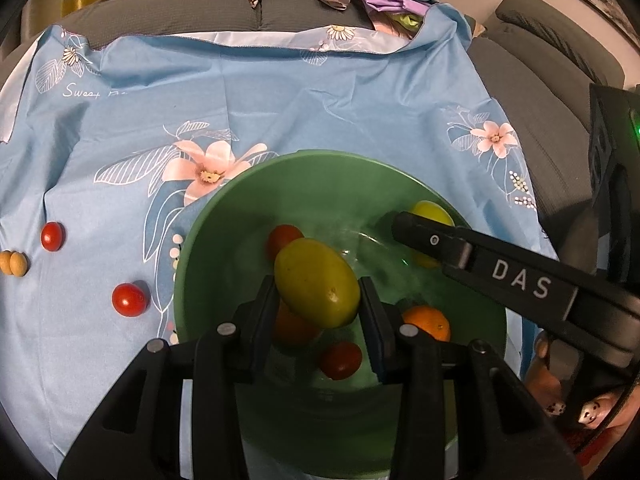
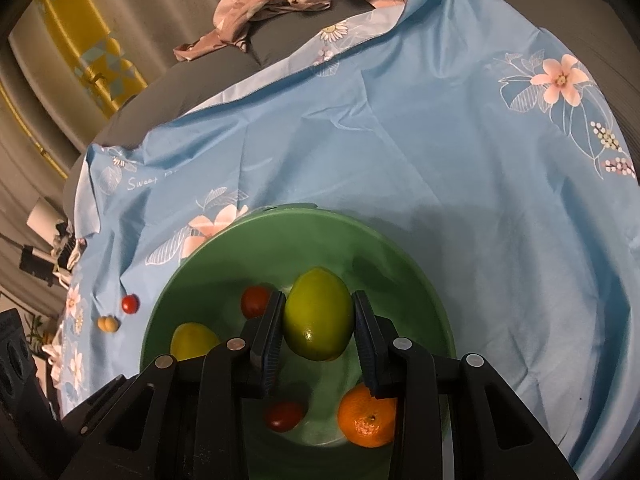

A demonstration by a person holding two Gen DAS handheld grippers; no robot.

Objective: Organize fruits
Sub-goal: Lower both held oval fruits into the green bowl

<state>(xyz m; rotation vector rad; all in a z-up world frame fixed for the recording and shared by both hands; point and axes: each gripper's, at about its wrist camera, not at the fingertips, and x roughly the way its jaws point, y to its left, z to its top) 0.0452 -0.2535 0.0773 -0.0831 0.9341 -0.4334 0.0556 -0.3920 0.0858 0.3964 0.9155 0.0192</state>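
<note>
Fruit mostly gathered, judging by the layout; green bowl [image 1: 208,240] set on a blue cloth [image 1: 280,100], already holding an orange [image 1: 428,322] and a few tomatoes [image 1: 340,360].

Left tool [image 1: 318,286] pinching a lemon [image 1: 316,276] above the near middle of the bowl, pads pressed to its two sides; right tool [image 2: 318,298] likewise clamped on the other lemon [image 2: 318,320], held over the right part of the bowl; neither one released yet, both clear of the fruit below.

Left to do, by the look of it: letting both lemons down among the rest; then fetching the loose tomatoes [image 1: 128,300] lying on the cloth left of the bowl, one near its rim, one farther left; also a small tan pair [image 1: 14,264] at the far left edge, too small to name with confidence; nothing else seen lying loose on the cloth.
</note>
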